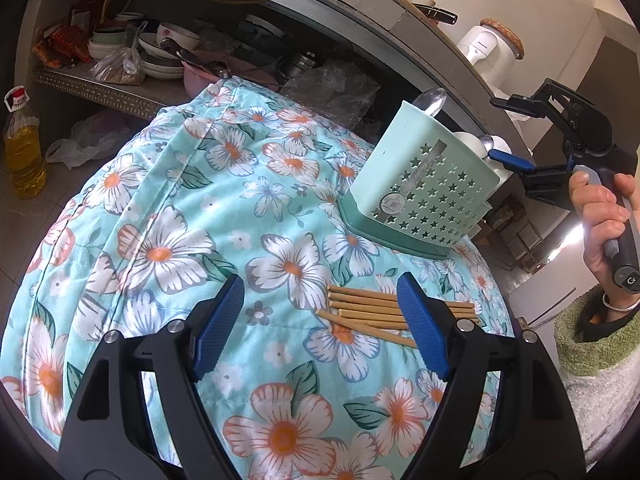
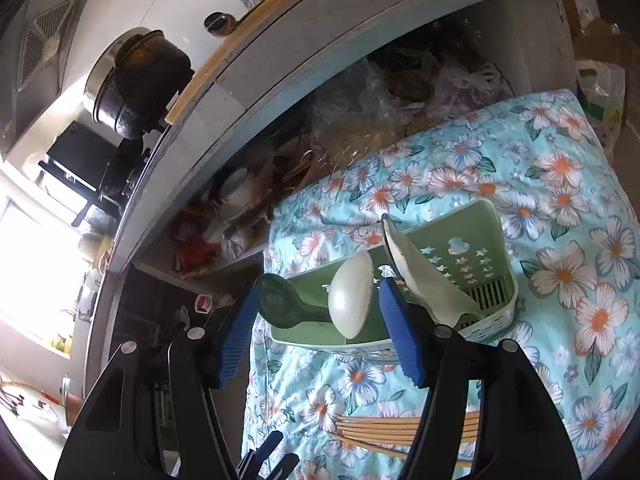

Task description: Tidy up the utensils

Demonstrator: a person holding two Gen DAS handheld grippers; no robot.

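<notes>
A pale green star-punched utensil holder (image 1: 424, 192) (image 2: 464, 260) stands on the floral cloth. It holds a white spoon (image 2: 352, 296), a dark spoon (image 2: 280, 300), another white ceramic spoon (image 2: 420, 276) and a metal spoon (image 1: 430, 100). My right gripper (image 2: 320, 332) (image 1: 510, 134) is open at the holder's rim. The white and dark spoon heads stand between its blue pads (image 2: 402, 336) and neither pad presses on them. Several bamboo chopsticks (image 1: 368, 312) (image 2: 400, 428) lie on the cloth. My left gripper (image 1: 322, 328) hovers open just above their left ends, holding nothing.
The floral cloth (image 1: 168, 240) covers a rounded surface. Behind it an open shelf (image 1: 120, 92) is crowded with bowls, pans and bags under a counter. An oil bottle (image 1: 22, 148) stands on the floor at left. A person's hand (image 1: 600, 216) holds the right gripper's handle.
</notes>
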